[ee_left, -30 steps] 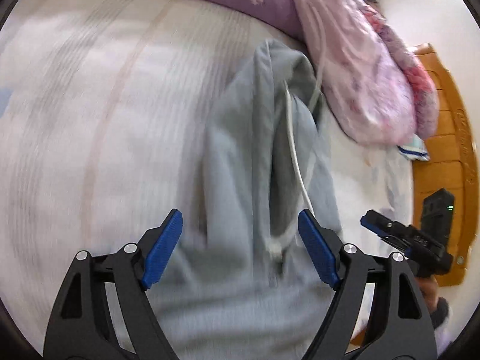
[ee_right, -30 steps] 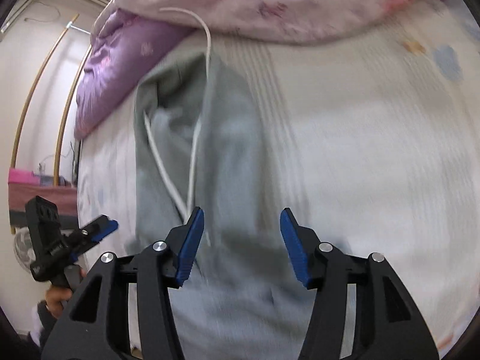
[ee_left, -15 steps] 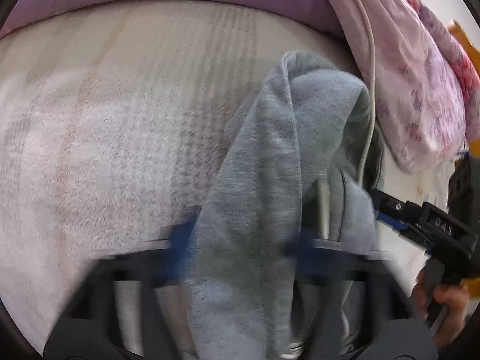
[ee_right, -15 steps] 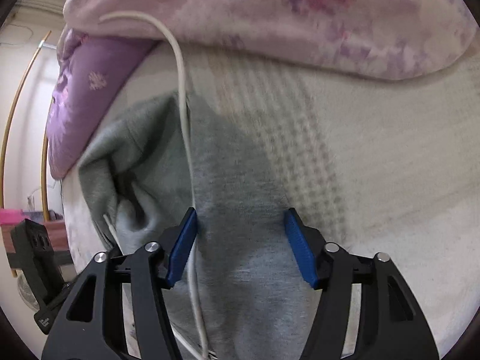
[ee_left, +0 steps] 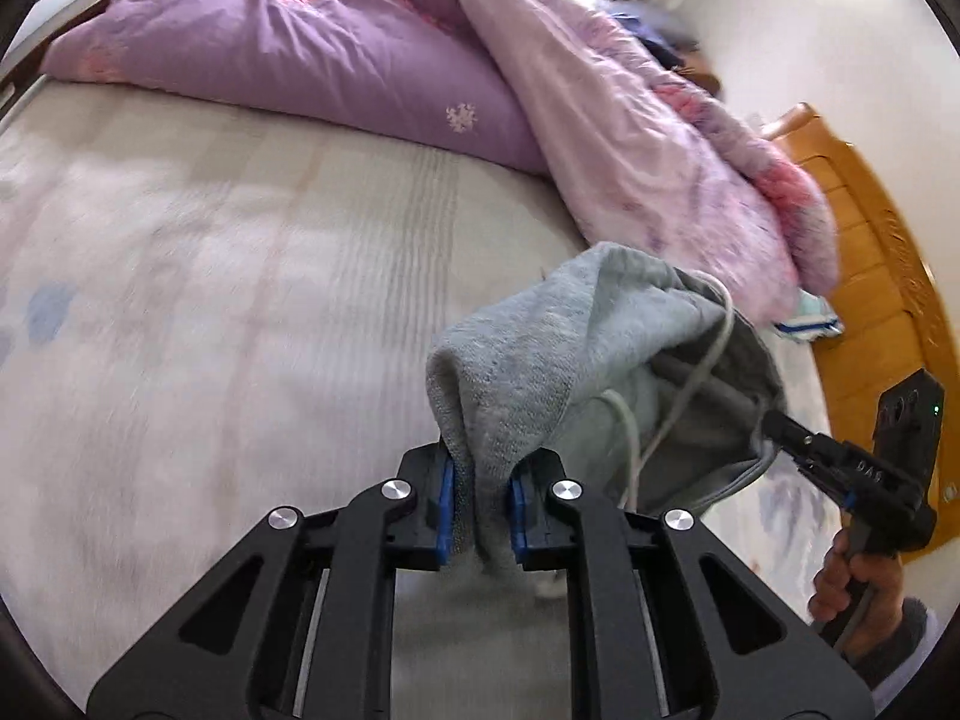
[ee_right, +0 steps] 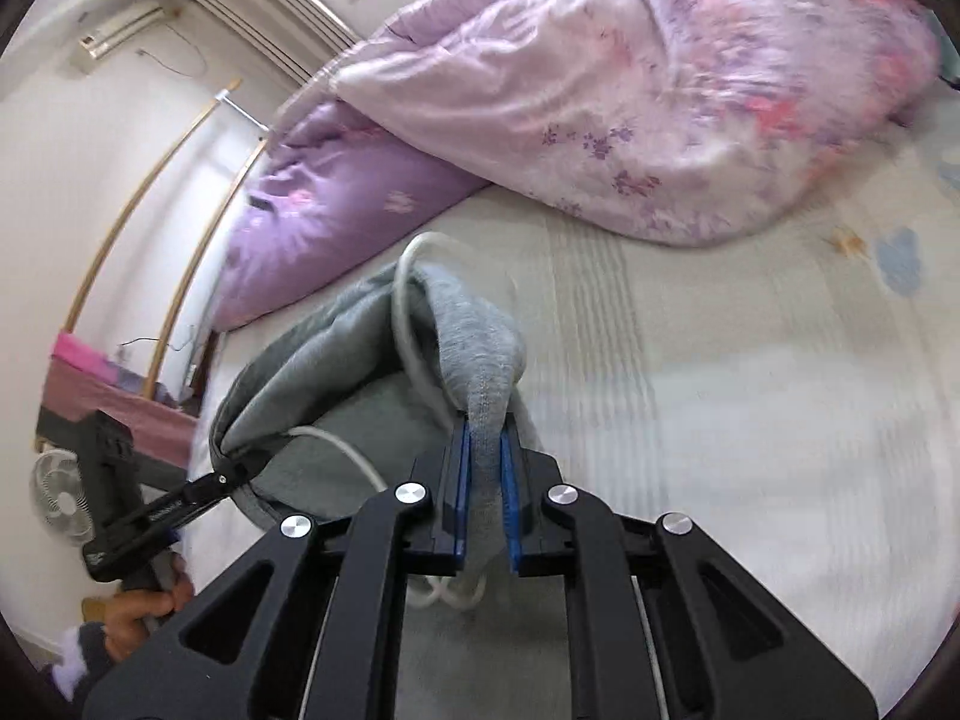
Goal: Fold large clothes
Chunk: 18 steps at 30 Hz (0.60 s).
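Observation:
A grey fleece garment [ee_left: 540, 360] with a white drawstring [ee_left: 696, 384] hangs bunched above the bed, held at two spots. My left gripper [ee_left: 480, 480] has its blue pads pressing a fold of the cloth, jaws still closing. At the right of this view the right gripper [ee_left: 774, 426] pinches the garment's far edge. In the right wrist view the right gripper [ee_right: 485, 438] clamps a narrow fold of the grey garment [ee_right: 336, 372], jaws also closing. The left gripper [ee_right: 231, 474] grips the cloth's edge at lower left. The drawstring [ee_right: 402, 312] loops over the top.
A pale patterned bed sheet [ee_left: 210, 300] lies below. A purple quilt [ee_left: 300, 42] and a pink floral quilt [ee_left: 660, 138] are heaped along the far side. A wooden headboard [ee_left: 870, 252] stands at the right. A fan [ee_right: 57, 498] stands off the bed.
Both grippers went from open over the flat garment to shut on its folds. They have lifted the cloth off the sheet, so it now hangs bunched between them.

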Motion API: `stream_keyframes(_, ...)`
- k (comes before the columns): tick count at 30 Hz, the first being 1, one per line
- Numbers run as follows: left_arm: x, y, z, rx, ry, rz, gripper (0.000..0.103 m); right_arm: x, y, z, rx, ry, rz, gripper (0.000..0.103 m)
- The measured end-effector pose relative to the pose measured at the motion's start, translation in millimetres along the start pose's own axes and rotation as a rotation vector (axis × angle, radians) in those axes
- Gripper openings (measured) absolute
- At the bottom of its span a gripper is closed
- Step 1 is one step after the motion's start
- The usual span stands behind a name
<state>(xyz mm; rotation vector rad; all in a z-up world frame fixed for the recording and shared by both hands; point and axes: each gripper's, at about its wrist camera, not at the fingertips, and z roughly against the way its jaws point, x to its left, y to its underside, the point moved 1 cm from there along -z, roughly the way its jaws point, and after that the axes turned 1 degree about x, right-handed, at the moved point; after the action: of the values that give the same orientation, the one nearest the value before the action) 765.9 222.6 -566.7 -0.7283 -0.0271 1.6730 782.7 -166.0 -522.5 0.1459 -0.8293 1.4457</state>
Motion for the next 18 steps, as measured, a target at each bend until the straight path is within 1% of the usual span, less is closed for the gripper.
stream_keyframes(1,-2,14,9,0.011,0.009,0.007,0.014,-2,17,18,0.013,-0.014,-0.018,0.009)
stream_keyframes(2,3,38,23,0.027,0.016,0.025,0.014,1,30,25,0.034,-0.021,-0.034,0.009)
stream_keyframes(3,0,53,23,0.056,0.012,0.032,0.014,5,50,31,0.064,-0.008,-0.041,0.009)
stream_keyframes(4,0,73,25,0.080,0.005,0.033,0.014,8,61,31,0.081,0.024,-0.032,0.012)
stream_keyframes(5,4,92,25,0.112,-0.001,0.041,0.017,5,81,35,0.114,0.064,-0.022,0.013)
stream_keyframes(6,11,118,22,0.174,0.001,0.071,0.020,-2,100,35,0.163,0.090,-0.043,0.017)
stream_keyframes(7,16,136,19,0.224,-0.011,0.093,0.021,-12,120,32,0.225,0.121,-0.073,0.018)
stream_keyframes(8,21,152,16,0.266,-0.020,0.117,0.026,-19,136,26,0.279,0.153,-0.094,0.018)
stream_keyframes(9,26,170,17,0.300,-0.024,0.150,0.033,-26,153,25,0.324,0.185,-0.104,0.018)
stream_keyframes(10,29,183,17,0.330,-0.038,0.182,0.036,-31,163,26,0.346,0.201,-0.115,0.018)
stream_keyframes(11,32,193,22,0.343,-0.047,0.220,0.040,-37,173,27,0.378,0.210,-0.142,0.018)
stream_keyframes(12,34,198,27,0.339,-0.042,0.247,0.049,-39,179,30,0.402,0.206,-0.160,0.018)
stream_keyframes(13,35,203,37,0.318,-0.051,0.279,0.054,-39,180,35,0.401,0.207,-0.164,0.018)
stream_keyframes(14,36,204,45,0.301,-0.059,0.292,0.056,-36,178,41,0.388,0.201,-0.161,0.018)
stream_keyframes(16,30,202,64,0.256,-0.047,0.303,0.057,-26,164,47,0.357,0.172,-0.149,0.018)
stream_keyframes(18,15,188,70,0.207,-0.048,0.282,0.059,-13,153,50,0.322,0.156,-0.107,0.018)
